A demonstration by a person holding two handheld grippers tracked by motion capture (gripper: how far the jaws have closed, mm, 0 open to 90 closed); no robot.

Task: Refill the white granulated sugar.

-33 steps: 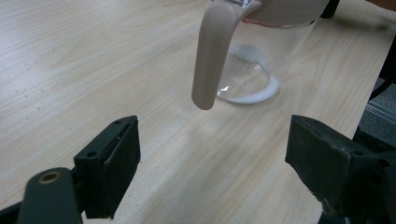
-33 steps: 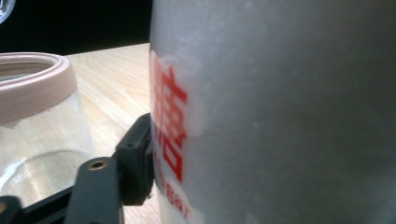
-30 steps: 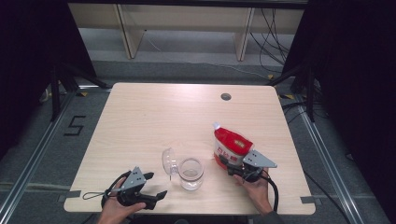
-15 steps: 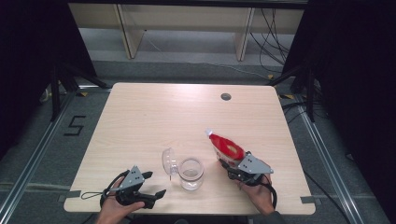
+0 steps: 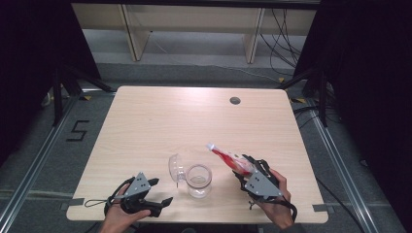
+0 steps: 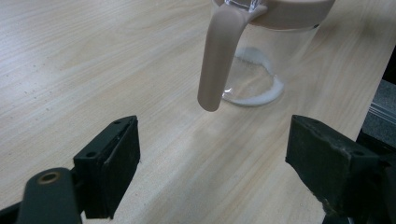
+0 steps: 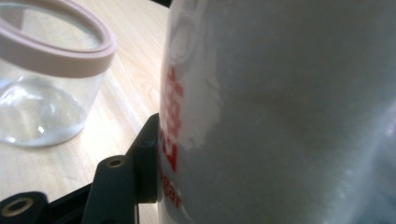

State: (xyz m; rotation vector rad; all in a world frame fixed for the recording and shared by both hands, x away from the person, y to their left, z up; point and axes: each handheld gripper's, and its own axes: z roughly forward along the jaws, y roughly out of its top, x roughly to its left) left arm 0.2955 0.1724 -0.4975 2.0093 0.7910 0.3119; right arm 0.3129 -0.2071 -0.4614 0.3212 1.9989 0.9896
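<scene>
We hold the red and white bag [image 5: 232,160] in the right gripper [image 5: 248,171], clamped between its jaws, which have just been closing on it. In the high view the bag tilts up and to the left out of the gripper, its white tip above the table [image 5: 160,121], just right of the clear jar [image 5: 199,180]. In the right gripper view the bag [image 7: 280,112] lies tight against the one jaw pad we can see, and the jar [image 7: 44,79] with its pink rim stands just beside it on the left.

Our left gripper [image 5: 158,194] rests near the table's front edge, jaws wide apart with nothing between them. In the left gripper view the jar [image 6: 271,51] stands ahead of the open jaws, apart from them, its pink handle [image 6: 215,56] hanging down on the near side. The jar's lid [image 5: 175,168] stands tipped open on its left.
</scene>
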